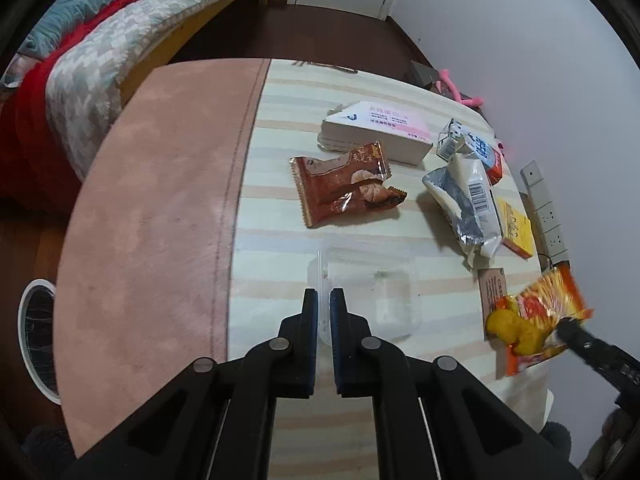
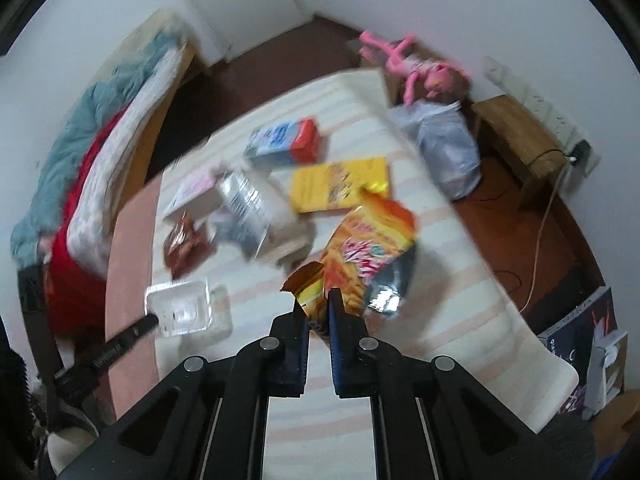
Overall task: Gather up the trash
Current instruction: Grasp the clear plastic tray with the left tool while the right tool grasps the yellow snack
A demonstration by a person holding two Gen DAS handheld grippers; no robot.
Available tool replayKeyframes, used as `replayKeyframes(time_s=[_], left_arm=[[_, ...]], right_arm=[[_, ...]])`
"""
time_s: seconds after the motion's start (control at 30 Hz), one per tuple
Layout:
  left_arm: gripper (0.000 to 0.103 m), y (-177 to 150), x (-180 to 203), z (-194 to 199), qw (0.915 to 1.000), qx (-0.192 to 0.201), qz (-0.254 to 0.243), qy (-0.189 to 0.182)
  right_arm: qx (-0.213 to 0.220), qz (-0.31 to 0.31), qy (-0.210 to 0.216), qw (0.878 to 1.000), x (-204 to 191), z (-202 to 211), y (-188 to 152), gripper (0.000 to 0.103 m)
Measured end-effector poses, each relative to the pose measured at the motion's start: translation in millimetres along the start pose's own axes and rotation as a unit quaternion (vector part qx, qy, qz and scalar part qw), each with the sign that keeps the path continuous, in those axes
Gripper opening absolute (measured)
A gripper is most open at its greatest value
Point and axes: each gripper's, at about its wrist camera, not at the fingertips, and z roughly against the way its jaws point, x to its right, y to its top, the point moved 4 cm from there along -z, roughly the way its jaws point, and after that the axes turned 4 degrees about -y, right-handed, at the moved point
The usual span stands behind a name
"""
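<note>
My left gripper (image 1: 324, 300) is shut on the near left rim of a clear plastic tray (image 1: 372, 292), which shows held off the table in the right wrist view as the clear plastic tray (image 2: 182, 308). My right gripper (image 2: 318, 308) is shut on the lower edge of an orange snack bag (image 2: 368, 244), lifted above the striped tablecloth (image 2: 460, 300); in the left wrist view the orange snack bag (image 1: 540, 312) hangs from the right gripper (image 1: 570, 330). Left on the table are a brown wrapper (image 1: 344, 184), a silver-white bag (image 1: 468, 204), a white-pink box (image 1: 380, 132), a milk carton (image 1: 468, 144) and a yellow box (image 1: 516, 228).
A bed with red and grey bedding (image 1: 72, 72) stands left of the table. A white round bin (image 1: 38, 332) sits on the floor at lower left. A plastic bag (image 2: 444, 152), a pink doll (image 2: 420, 68), a wooden stool (image 2: 520, 140) and a power strip (image 1: 546, 208) lie to the right.
</note>
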Motion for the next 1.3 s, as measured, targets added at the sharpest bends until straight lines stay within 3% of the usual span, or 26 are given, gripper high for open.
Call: replayKeyframes(time_s=[0.07,0.13,0.3,0.4,0.53,0.67,0.7,0.8,0.9,0.97,1.13,1.3], left_arm=[[0.004,-5.8,-4.0,3.6,1.0000,0.001,0.000,0.005],[0.004,-9.4,-5.2,1.9,1.0000,0.000,0.005,0.007],[0.004,-27.9,-15.0,0.4,0.9998,-0.008,0.016,0.012],[0.004,-32.6,-18.5,-2.8,0.9996,-0.012,0.023,0.014],[0.004,-34.8,-19.6,-7.4,0.9994,-0.011,0.025,0.022],[0.004,-35.6,-16.8,-3.1,0.9995,-0.005,0.023,0.022],[0.004,-35.4,-16.1,-0.2,0.9995,-0.002,0.021,0.022],[0.003,-32.1,-14.9,10.5,0.9997,0.008,0.017,0.016],[0.003,-27.2,-14.9,26.4,0.9996,0.023,0.012,0.012],[0.003,-23.4,-15.3,36.2,0.9994,0.032,0.010,0.011],[0.003,-18.7,-20.2,55.5,0.9987,0.048,0.009,0.009],[0.003,-31.7,-37.5,40.2,0.9993,0.026,0.023,0.013]], right_arm=[[-0.038,-0.016,-0.015,0.999,9.1,-9.5,-5.3,0.021],[-0.031,-0.025,-0.024,0.999,17.9,-4.7,-8.6,0.041],[0.022,0.015,-0.031,0.999,11.5,24.3,-7.1,0.046],[0.011,0.077,-0.039,0.996,-6.0,15.7,-1.0,0.054],[-0.070,0.148,-0.075,0.984,-16.9,-34.3,2.4,0.055],[-0.103,0.178,-0.102,0.973,-15.3,-67.2,-3.7,0.051],[-0.099,0.177,-0.095,0.975,-15.9,-66.6,-4.5,0.035],[-0.072,0.146,-0.065,0.985,-16.7,-50.6,-3.0,0.027],[-0.051,0.131,-0.043,0.989,-24.1,-35.3,-3.5,0.026],[-0.050,0.107,-0.005,0.993,-28.4,-26.5,-5.9,0.026],[-0.075,0.076,0.081,0.991,-48.5,-16.9,-17.3,0.026],[-0.135,0.086,0.061,0.985,-60.7,-50.8,-35.3,0.037]])
